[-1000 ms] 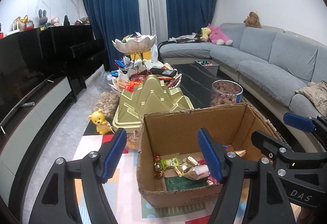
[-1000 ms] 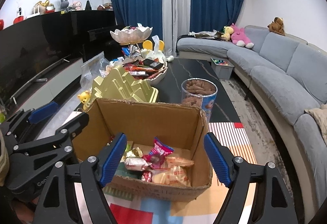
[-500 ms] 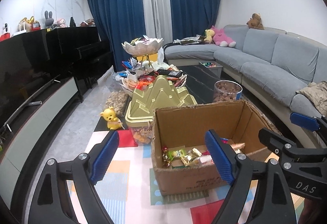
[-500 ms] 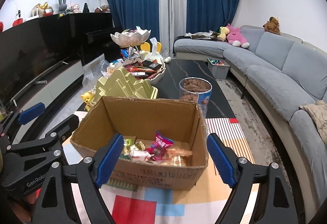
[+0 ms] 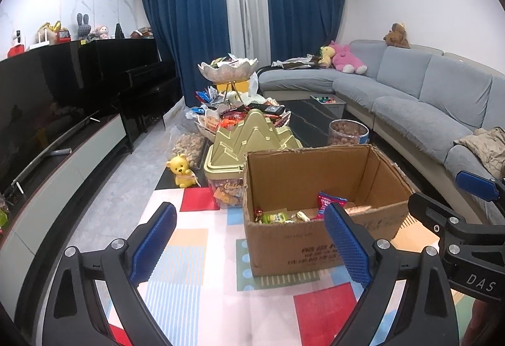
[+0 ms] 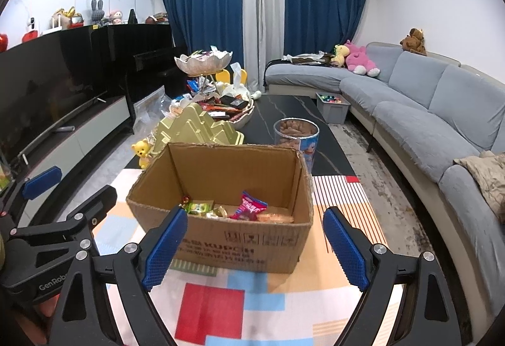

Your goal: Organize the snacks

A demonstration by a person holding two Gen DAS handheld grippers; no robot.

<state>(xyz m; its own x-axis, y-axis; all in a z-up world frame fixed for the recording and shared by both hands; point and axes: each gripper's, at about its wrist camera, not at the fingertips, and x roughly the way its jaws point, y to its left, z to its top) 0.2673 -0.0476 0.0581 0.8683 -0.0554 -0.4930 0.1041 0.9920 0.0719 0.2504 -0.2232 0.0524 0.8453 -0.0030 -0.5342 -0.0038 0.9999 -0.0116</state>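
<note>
Cardboard box (image 6: 240, 238), open top, torn rim, wrapped snacks (image 6: 249, 209) inside

A living room with white walls and tall blue curtains (image 5: 195, 27) straight ahead of the tongs. A grey sectional sofa (image 5: 419, 99) curves right; a black piano (image 5: 132, 77) stands left.

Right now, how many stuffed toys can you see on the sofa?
3, though more may be hidden. A brown bear sits on the sofa backrest; a pink plush lies on the corner seat with a small yellow plush beside it.
</note>
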